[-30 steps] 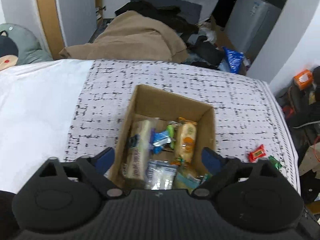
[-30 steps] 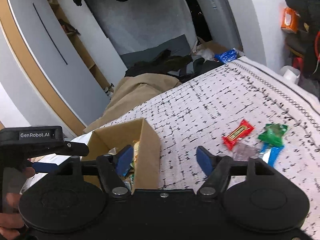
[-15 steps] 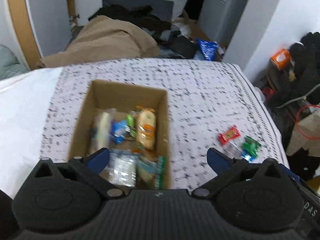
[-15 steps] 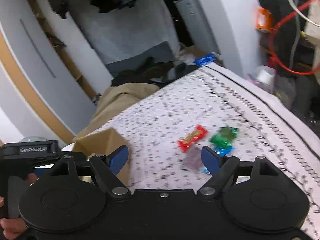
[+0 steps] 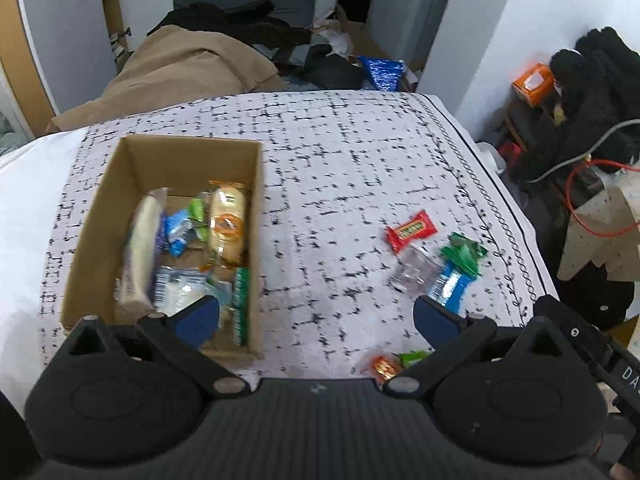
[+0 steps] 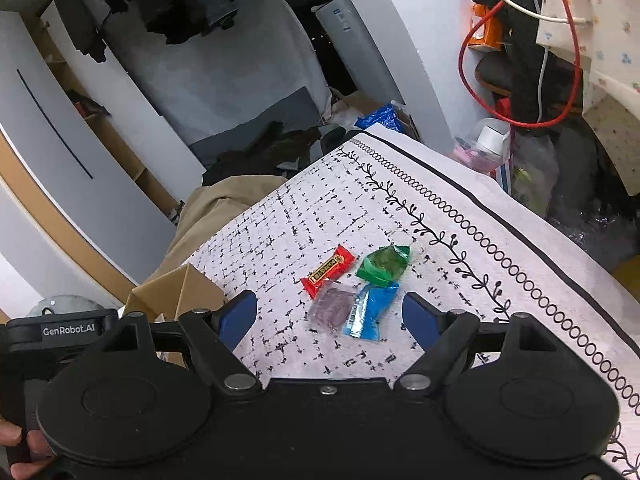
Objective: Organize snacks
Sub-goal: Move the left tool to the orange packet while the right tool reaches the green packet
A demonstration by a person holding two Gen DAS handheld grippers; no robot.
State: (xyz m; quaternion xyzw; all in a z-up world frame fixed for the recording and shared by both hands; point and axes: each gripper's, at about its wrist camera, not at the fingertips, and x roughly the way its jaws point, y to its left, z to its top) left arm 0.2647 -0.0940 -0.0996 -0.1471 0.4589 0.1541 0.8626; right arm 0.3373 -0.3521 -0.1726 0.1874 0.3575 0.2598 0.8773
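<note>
A cardboard box (image 5: pixel 120 184) holding several wrapped snacks stands on the patterned cloth at the left; its corner shows in the right wrist view (image 6: pixel 180 292). To its right lie a red bar (image 5: pixel 411 230) (image 6: pixel 329 270), a green packet (image 5: pixel 464 253) (image 6: pixel 383 264), a clear purplish packet (image 5: pixel 412 270) (image 6: pixel 334 309) and a blue packet (image 5: pixel 450 285) (image 6: pixel 368 312). Two small candies (image 5: pixel 394 364) lie near my left gripper (image 5: pixel 316 320), which is open and empty above the cloth. My right gripper (image 6: pixel 330 316) is open and empty, just short of the loose snacks.
The cloth-covered table (image 5: pixel 340 152) ends at the right with a black-lined border (image 6: pixel 500 220). Beyond it are clothes, red and white cables (image 6: pixel 520 60) and clutter. A tan blanket (image 5: pixel 188 64) lies behind the table. The left gripper's body (image 6: pixel 60 332) sits left of my right gripper.
Both grippers have swung right: the box slid left in the left wrist view and mostly out of the right wrist view. The loose snacks now lie closer to the right gripper's fingers.
</note>
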